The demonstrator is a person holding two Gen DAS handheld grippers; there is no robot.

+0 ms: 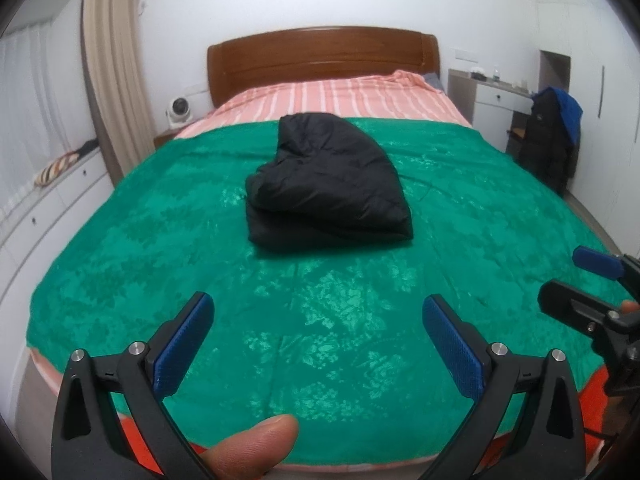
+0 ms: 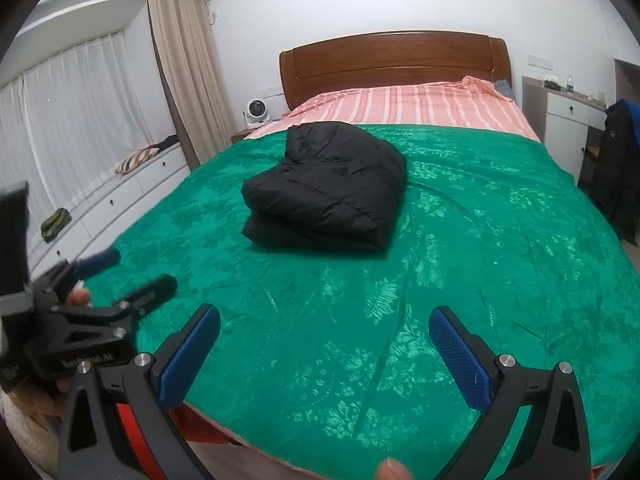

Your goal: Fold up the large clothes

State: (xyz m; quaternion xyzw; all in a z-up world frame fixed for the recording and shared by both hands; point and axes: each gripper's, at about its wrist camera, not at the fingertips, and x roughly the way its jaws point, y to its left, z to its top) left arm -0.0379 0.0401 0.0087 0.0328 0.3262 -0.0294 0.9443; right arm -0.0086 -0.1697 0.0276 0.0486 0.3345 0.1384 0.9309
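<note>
A black puffy jacket [image 1: 328,184] lies folded in a thick bundle in the middle of the green bedspread [image 1: 200,264]; it also shows in the right wrist view [image 2: 324,192]. My left gripper [image 1: 318,312] is open and empty, held above the foot of the bed, well short of the jacket. My right gripper [image 2: 324,324] is open and empty, also over the foot of the bed. Each gripper shows at the edge of the other's view: the right one [image 1: 576,280] and the left one [image 2: 136,272].
The bed has a wooden headboard [image 1: 320,56] and a pink striped sheet [image 1: 340,96]. White drawers [image 2: 120,200] run along the left under the window. A desk [image 1: 496,96] and a chair draped with dark coats [image 1: 552,136] stand at the right.
</note>
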